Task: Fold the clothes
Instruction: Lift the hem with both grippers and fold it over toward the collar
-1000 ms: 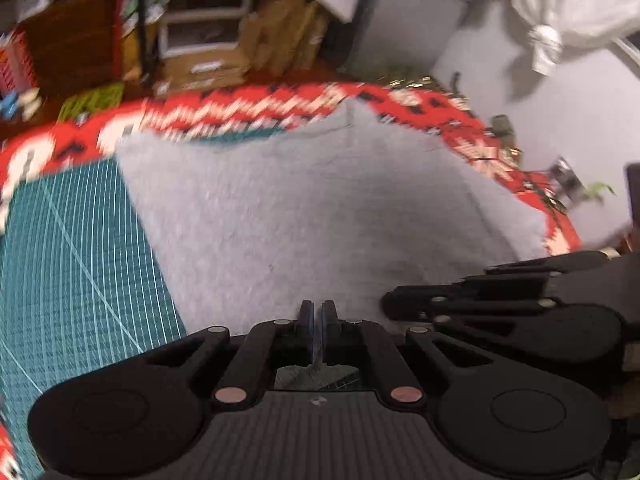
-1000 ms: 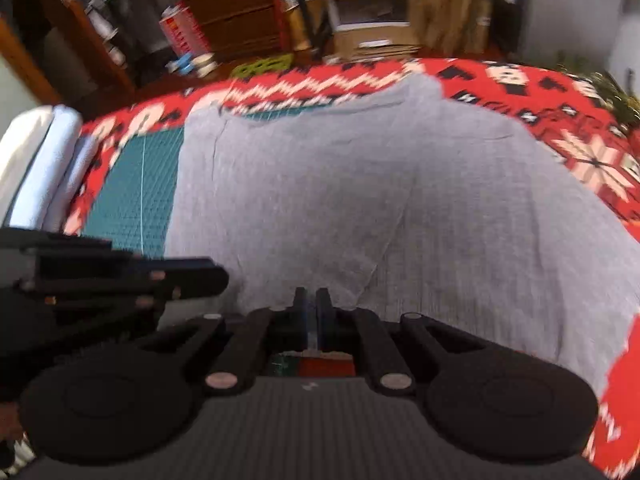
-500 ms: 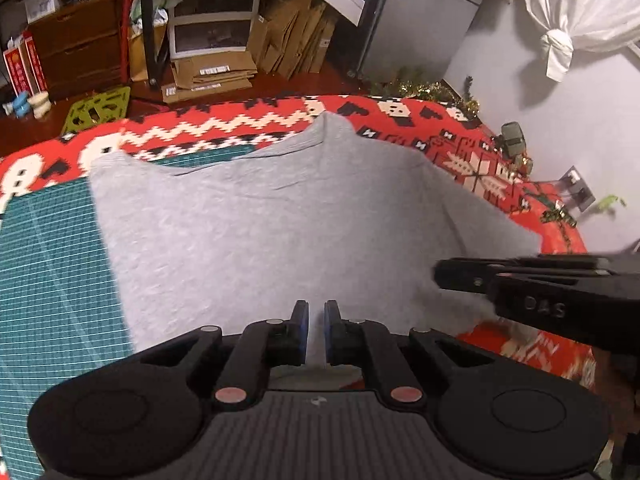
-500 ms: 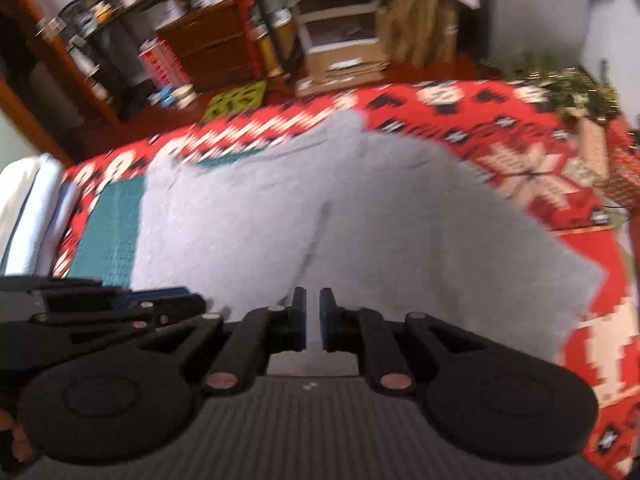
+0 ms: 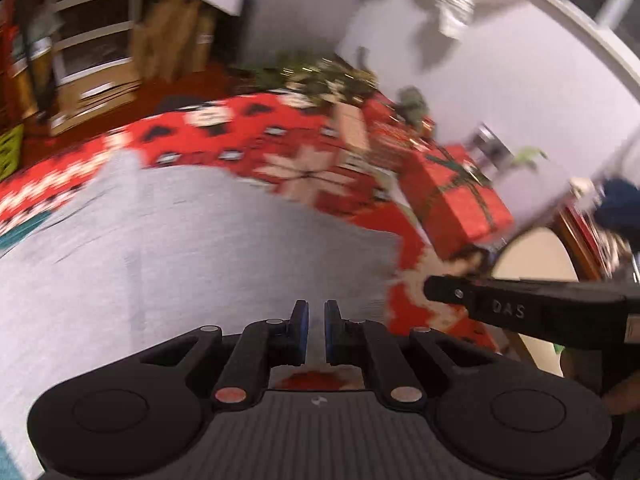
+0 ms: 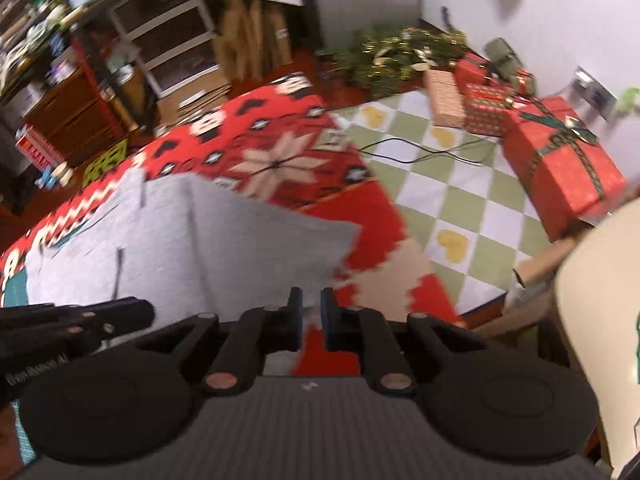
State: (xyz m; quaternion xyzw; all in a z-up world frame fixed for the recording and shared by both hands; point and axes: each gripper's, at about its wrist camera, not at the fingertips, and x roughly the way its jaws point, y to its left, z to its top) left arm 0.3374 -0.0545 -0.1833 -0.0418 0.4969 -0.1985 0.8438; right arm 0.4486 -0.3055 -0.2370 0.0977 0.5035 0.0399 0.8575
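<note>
We think one fold is done and we are between grabs. The grey shirt (image 5: 192, 248) lies flat on the red cloth (image 5: 304, 160) that covers the surface, and it fills the left and middle of the left view. In the right view the shirt (image 6: 192, 240) sits at the left, with its near right corner (image 6: 348, 236) just above the tool tips. The left tool (image 5: 316, 326) has only a narrow gap between its blue pads (image 5: 303, 320). Nothing is pinched in there; we just see grey shirt and a bit of red cloth below the gap. The right tool (image 6: 310, 316) also shows a narrow gap, and its jaws are opening. Nothing is between them either; the red cloth shows through, right by the shirt's edge. In the left view the right tool (image 5: 520, 308) pokes in from the right edge, off the shirt and over the red cloth. The pictures are blurry, so small creases are hard to see. Next, we think both tools must open wider, find a fresh edge or corner of the shirt, and pinch it, so the shirt can be folded over one more time. The near right corner looks like a good place for the right tool to grab.
</note>
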